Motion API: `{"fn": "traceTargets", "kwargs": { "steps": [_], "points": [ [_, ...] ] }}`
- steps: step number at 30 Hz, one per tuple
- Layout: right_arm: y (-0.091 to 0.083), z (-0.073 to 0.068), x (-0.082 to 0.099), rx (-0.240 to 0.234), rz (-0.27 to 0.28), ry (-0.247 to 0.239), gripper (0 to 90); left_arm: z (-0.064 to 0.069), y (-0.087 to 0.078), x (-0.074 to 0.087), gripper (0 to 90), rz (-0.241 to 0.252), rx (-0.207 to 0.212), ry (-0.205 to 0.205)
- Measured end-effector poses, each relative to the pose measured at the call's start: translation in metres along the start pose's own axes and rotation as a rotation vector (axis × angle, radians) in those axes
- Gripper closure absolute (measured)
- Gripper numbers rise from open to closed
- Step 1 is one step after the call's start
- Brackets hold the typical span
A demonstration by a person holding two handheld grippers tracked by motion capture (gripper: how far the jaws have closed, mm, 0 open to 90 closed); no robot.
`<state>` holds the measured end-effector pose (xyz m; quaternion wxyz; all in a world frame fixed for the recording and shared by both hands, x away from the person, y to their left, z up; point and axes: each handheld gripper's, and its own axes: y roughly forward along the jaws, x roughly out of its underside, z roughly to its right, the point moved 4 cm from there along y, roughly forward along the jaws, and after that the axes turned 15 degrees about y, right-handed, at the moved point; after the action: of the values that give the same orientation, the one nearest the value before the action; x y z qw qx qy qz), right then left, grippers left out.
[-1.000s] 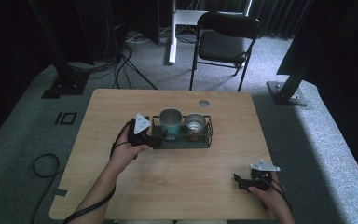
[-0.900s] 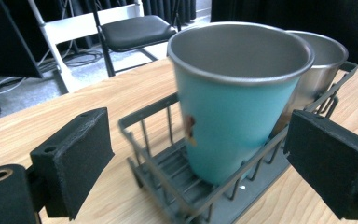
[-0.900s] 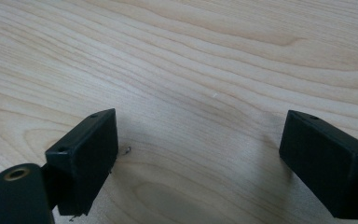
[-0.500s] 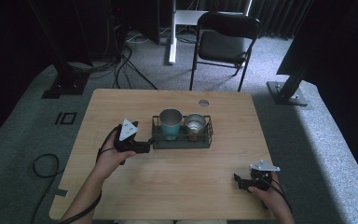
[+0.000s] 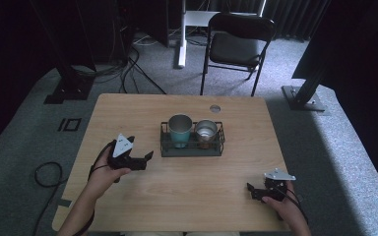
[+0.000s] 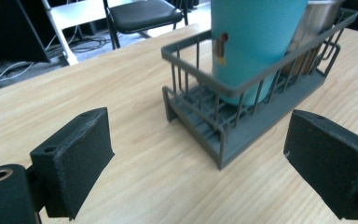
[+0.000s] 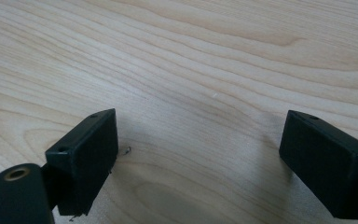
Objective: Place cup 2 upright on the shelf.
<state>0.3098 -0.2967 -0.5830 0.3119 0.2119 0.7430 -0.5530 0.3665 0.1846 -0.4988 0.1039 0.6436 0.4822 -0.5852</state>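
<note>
We see the wooden table (image 5: 177,196) carrying a grey wire rack (image 5: 192,147) near its middle, and the rack sits where it sat a second ago. Inside it stand 2 cups: a teal cup (image 5: 179,130) at the left end and a steel cup (image 5: 206,132) just beside it on the right, both upright and unmoved. What differs is the left gripper (image 5: 145,160): a second ago it was up against the rack's left end, and now we find it drawn back to the left and nearer the person, clear of the rack, its jaws apart with nothing between them. In the left gripper view the rack's corner lies ahead of the open jaws. The right gripper (image 5: 251,189) rests at the near right of the table as before, jaws apart over bare wood.
</note>
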Motion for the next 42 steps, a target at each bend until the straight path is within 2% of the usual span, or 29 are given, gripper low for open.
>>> {"fn": "traceTargets", "kwargs": {
  "steps": [3,6,9,16,28,32,35,42],
  "points": [
    [0.0,0.0,0.0,0.0,0.0,0.0,11.2,-0.002,-0.006,0.01,8.4,-0.016,-0.009,-0.02],
    [0.0,0.0,0.0,0.0,0.0,0.0,11.2,-0.003,-0.009,0.015,8.4,-0.032,-0.006,-0.019],
    [0.0,0.0,0.0,0.0,0.0,0.0,11.2,-0.001,-0.015,0.027,8.4,-0.068,0.006,-0.008],
    [0.0,0.0,0.0,0.0,0.0,0.0,11.2,0.0,-0.023,0.043,8.4,-0.106,0.014,-0.002],
    [0.0,0.0,0.0,0.0,0.0,-0.001,11.2,0.001,-0.041,0.068,8.4,-0.17,0.019,-0.028],
    [0.0,0.0,0.0,0.0,0.001,-0.001,11.2,0.0,-0.047,0.076,8.4,-0.186,0.008,-0.044],
    [0.0,0.0,0.0,0.0,0.001,-0.001,11.2,-0.002,-0.052,0.083,8.4,-0.204,-0.009,-0.073],
    [0.0,0.0,0.0,0.0,0.001,-0.002,11.2,-0.005,-0.061,0.09,8.4,-0.225,-0.038,-0.106]
  ]
}}
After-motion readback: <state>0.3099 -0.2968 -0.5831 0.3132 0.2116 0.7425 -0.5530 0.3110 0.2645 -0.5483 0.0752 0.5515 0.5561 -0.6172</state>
